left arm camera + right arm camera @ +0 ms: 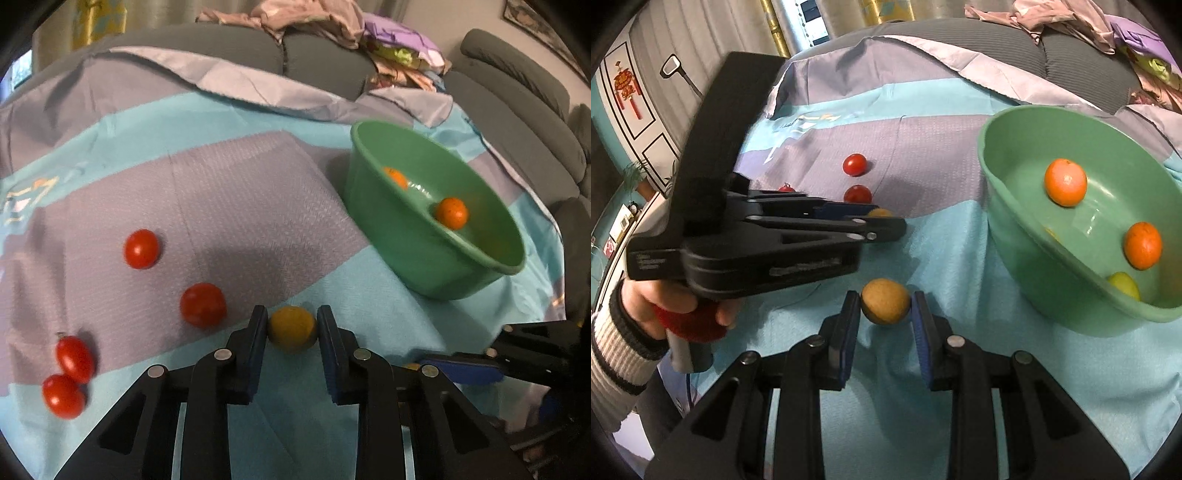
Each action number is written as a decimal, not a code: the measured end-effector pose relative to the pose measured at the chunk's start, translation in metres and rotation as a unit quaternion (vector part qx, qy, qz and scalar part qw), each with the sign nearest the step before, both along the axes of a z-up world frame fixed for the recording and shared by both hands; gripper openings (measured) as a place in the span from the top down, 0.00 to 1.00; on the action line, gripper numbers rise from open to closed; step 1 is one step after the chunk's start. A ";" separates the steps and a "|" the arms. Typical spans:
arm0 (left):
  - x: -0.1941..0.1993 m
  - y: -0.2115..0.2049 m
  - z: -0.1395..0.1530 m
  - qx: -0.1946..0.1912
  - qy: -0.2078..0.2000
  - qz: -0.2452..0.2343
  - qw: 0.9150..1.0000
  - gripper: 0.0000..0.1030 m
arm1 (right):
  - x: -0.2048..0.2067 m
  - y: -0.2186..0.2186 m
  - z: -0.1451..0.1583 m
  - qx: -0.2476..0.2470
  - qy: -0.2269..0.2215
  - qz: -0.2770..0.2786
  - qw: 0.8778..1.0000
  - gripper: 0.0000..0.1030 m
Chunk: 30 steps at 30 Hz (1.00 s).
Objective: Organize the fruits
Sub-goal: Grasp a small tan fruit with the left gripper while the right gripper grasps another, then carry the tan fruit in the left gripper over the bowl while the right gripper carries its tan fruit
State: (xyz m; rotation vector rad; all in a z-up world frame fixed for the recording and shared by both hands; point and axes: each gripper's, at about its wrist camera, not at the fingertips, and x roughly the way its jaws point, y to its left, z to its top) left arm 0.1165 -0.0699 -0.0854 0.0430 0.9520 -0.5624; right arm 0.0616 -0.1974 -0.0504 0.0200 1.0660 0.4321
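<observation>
My left gripper (pixel 291 326) has its pads against a yellow-brown round fruit (pixel 291 328) on the cloth; it also shows in the right wrist view (pixel 882 221). My right gripper (pixel 885 306) is closed around a second brown round fruit (pixel 885 301). A green bowl (pixel 1015 236) at the right holds two oranges (pixel 1065 181) (pixel 1143 245) and a yellow-green fruit (pixel 1124 284); the bowl also shows in the left wrist view (pixel 373 199). Several red tomatoes (pixel 141 248) (pixel 202 305) (pixel 75 358) lie on the cloth to the left.
A blue and grey cloth (pixel 229 206) covers a sofa seat. Crumpled fabric (pixel 314 18) lies on the grey sofa back (pixel 229 51). The person's left hand (pixel 646 302) holds the left gripper's handle.
</observation>
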 end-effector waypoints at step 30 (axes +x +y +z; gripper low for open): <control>-0.097 0.047 0.060 0.032 -0.059 0.088 0.994 0.74 | -0.044 0.008 0.069 0.016 -0.066 0.017 0.998 0.72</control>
